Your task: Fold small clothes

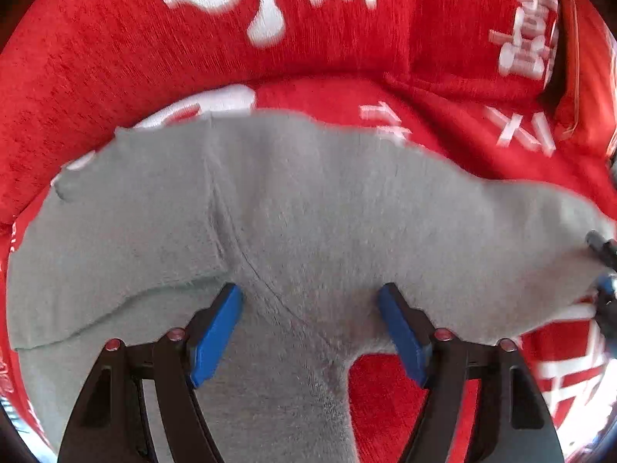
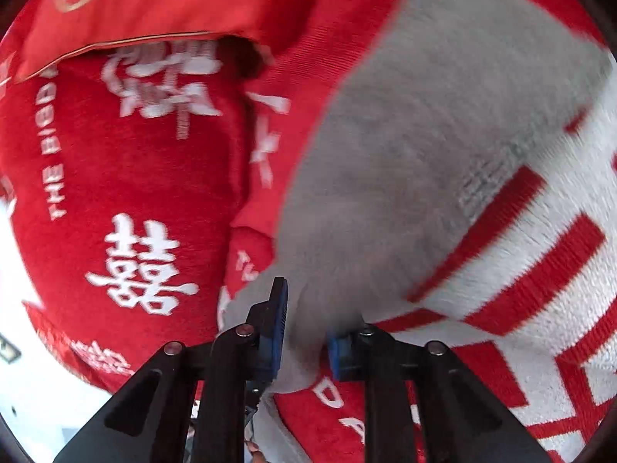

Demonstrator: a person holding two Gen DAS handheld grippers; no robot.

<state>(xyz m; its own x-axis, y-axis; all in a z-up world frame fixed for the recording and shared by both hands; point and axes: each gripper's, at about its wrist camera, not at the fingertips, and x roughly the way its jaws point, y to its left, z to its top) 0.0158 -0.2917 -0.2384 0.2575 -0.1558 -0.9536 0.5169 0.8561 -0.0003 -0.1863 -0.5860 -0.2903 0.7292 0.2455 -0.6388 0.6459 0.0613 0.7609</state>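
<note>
In the left wrist view, a small grey garment point(image 1: 308, 208) lies spread over a red cover point(image 1: 115, 58) printed with large white characters. The cloth reaches from the left edge of the frame across to the far right, with a curved seam running down its middle. The left gripper point(image 1: 310, 295) hovers just above it with its blue-padded fingers point(image 1: 216, 332) spread wide apart, holding nothing; grey fabric shows between and beneath them, and a patch of red cover shows under the right finger. At the far right edge of this view, part of a dark tool with a blue tip point(image 1: 605, 270) meets the end of the garment.

In the right wrist view, a red cushion point(image 2: 127, 177) with white characters and the words "THE BIG DAY" fills the left side, with a red gold-trimmed pillow point(image 2: 154, 4) above it. In the middle, the right gripper point(image 2: 308, 316) has its blue pads drawn close together on a bunched corner of the grey garment point(image 2: 405, 135), which is pinched between them. From there the fabric stretches up and to the right, over a section of cover patterned in broad red and white bars point(image 2: 540, 270).
</note>
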